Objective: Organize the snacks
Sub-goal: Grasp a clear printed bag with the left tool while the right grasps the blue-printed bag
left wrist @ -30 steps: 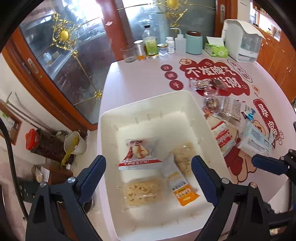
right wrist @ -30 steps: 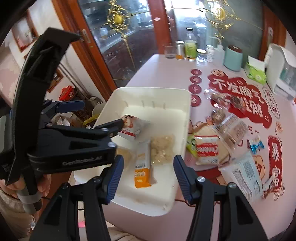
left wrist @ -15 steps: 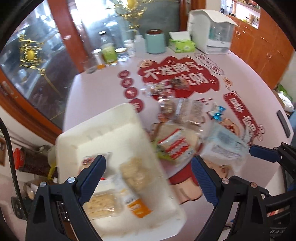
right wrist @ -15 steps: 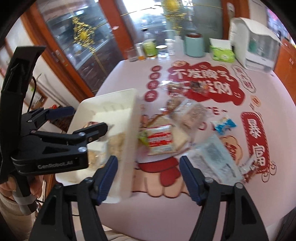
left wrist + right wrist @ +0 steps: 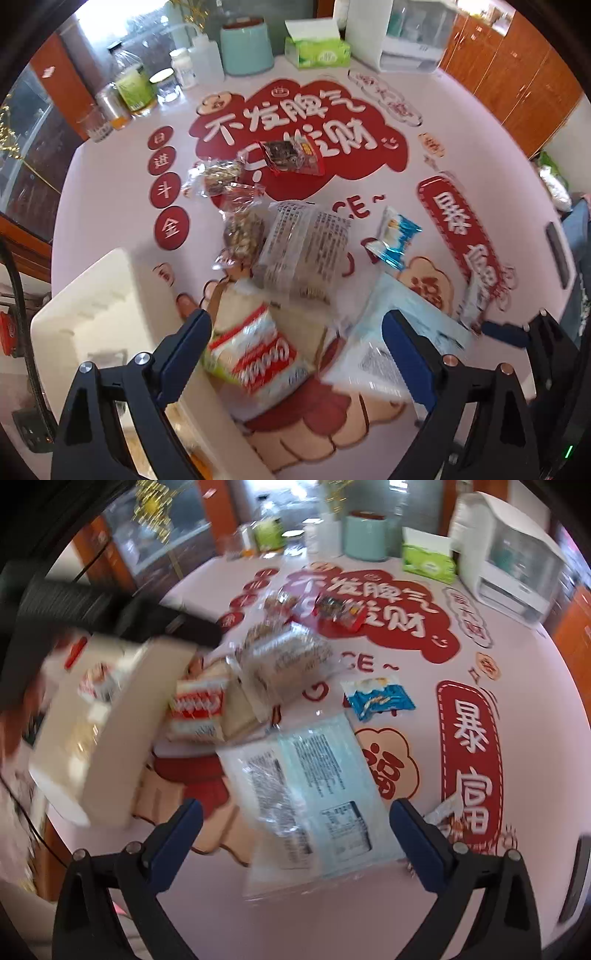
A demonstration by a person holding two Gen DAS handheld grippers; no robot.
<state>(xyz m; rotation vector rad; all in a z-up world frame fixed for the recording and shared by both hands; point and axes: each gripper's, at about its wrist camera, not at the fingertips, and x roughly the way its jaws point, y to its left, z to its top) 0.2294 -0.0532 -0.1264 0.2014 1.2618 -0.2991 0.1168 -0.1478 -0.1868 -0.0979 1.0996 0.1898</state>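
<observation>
Step in hand, by the look of it: reach for next snack, w/ several pkts left on tabletop (image 5: 110, 177) and white bin (image 5: 92, 317) at the left edge.

Left gripper (image 5: 297, 354) hung over red-and-white bread pkt (image 5: 255, 354), jaws wide, nothing pinched; pkt lay between the fingers but pads not on it. Pkt sat just beside bin's right wall, partly over a slice-shaped loaf wrapper.

Right gripper (image 5: 295, 834) jaws opening, near full spread, empty. Below it lay pale blue flat pkt (image 5: 314, 782), label side up, flat on tabletop, between the fingers but untouched.

Other snacks apart from bin: big clear bread bag (image 5: 303, 247) mid-pile, nut/granola pkt (image 5: 243, 236) touching its left side, second nut pkt (image 5: 218, 177) further back, dark pkt w/ red end (image 5: 291, 155) on the red print, small blue wrapper (image 5: 395, 236) off to the right on its own, a thin sachet (image 5: 443, 812) near right gripper's right finger.

Bin contents mostly out of view from left cam; right cam showed a red-white pkt (image 5: 96, 679) inside, blurred.

Next move, as judged: lower each gripper till pads straddle its pkt, close gently (soft bread, crushes easy; flat blue pkt thin, needs pinch at an edge or a bunch-up), lift clear, carry left into bin. Risk: blue pkt slipping flat under pads; bread pkt dragging the wrapper beneath it.
</observation>
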